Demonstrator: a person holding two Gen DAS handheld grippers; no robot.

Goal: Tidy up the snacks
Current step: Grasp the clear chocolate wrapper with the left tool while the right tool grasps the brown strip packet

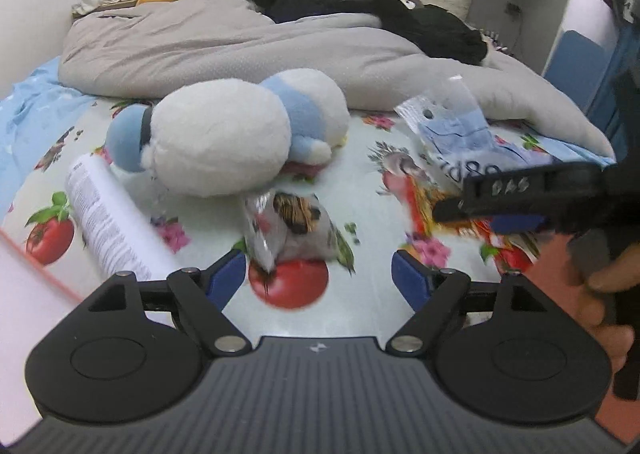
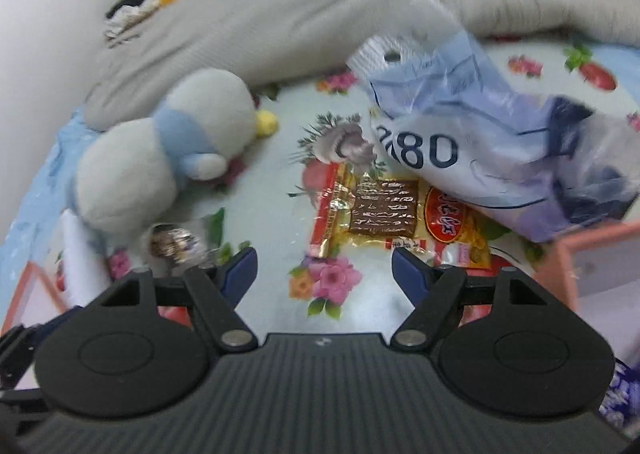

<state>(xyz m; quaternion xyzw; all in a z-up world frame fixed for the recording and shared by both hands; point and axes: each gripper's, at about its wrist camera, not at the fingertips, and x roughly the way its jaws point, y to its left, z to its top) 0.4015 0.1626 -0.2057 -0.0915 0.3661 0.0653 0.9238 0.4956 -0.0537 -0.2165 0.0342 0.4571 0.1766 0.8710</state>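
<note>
My left gripper point(image 1: 320, 278) hangs open over the fruit-print sheet, nothing between its blue pads. Just beyond its left pad lies a small clear snack packet point(image 1: 288, 226) with brown contents. My right gripper point(image 2: 324, 270) is open too and holds nothing. Ahead of it lies a red and gold snack packet point(image 2: 384, 206) with a brown bar inside. A crumpled blue and white bag point(image 2: 480, 134) printed with numbers overlaps that packet's right end. In the left wrist view the same bag point(image 1: 452, 130) sits at the right, behind a black finger point(image 1: 520, 190) of the right gripper.
A white and blue plush toy point(image 1: 224, 134) lies mid-bed with a printed leaflet point(image 1: 108, 222) to its left. A grey quilt point(image 1: 240, 46) and dark clothes fill the far side. Pink boxes stand at the left point(image 1: 24, 274) and right point(image 2: 592, 254). A hand point(image 1: 608, 282) shows at the right.
</note>
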